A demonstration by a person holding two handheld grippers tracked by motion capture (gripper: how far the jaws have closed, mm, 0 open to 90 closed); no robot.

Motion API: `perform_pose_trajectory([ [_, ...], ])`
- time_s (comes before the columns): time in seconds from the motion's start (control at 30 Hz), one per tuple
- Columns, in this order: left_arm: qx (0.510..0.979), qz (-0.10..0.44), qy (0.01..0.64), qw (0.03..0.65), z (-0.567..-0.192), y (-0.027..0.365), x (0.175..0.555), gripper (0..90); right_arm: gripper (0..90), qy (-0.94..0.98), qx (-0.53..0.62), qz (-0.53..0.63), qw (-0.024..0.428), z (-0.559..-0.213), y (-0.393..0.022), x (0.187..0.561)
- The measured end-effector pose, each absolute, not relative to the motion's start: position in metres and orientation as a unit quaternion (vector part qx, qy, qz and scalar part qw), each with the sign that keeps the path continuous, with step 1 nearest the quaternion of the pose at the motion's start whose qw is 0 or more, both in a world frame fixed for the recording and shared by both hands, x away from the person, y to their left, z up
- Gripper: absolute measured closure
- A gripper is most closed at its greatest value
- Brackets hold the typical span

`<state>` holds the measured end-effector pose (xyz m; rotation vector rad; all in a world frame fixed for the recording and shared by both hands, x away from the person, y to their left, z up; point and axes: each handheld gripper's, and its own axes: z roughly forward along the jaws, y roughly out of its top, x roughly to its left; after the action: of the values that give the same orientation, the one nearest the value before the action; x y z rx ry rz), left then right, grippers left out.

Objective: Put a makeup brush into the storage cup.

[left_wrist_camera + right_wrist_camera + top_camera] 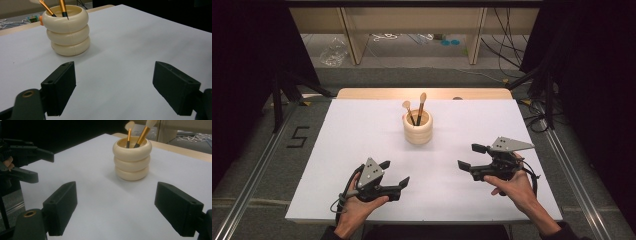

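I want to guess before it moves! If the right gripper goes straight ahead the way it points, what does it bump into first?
Probably nothing. The right gripper points left across the bare white table, passing in front of the cream ringed holder, roughly toward the left gripper. Depth is hard to judge.

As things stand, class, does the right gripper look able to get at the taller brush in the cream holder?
Probably yes. The right gripper is open and the white table between it and the holder lies bare; the taller brush sticks up above the rim.
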<state>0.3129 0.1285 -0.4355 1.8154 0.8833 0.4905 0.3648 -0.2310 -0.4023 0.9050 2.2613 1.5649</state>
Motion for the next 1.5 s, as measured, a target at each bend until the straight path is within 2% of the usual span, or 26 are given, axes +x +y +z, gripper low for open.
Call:
perform_pose_trajectory([
  [1.07, 0.756, 0.205, 0.364, 0.505, -0.436, 0.128, 0.313, 18.6, 17.9, 0.787, 0.317, 0.515, 0.118, -0.428, -0.244, 0.329],
  [1.5, 0.755, 0.203, 0.365, 0.505, -0.436, 0.128, 0.313, 18.6, 18.1, 0.783, 0.315, 0.524, 0.115, -0.432, -0.245, 0.326],
])
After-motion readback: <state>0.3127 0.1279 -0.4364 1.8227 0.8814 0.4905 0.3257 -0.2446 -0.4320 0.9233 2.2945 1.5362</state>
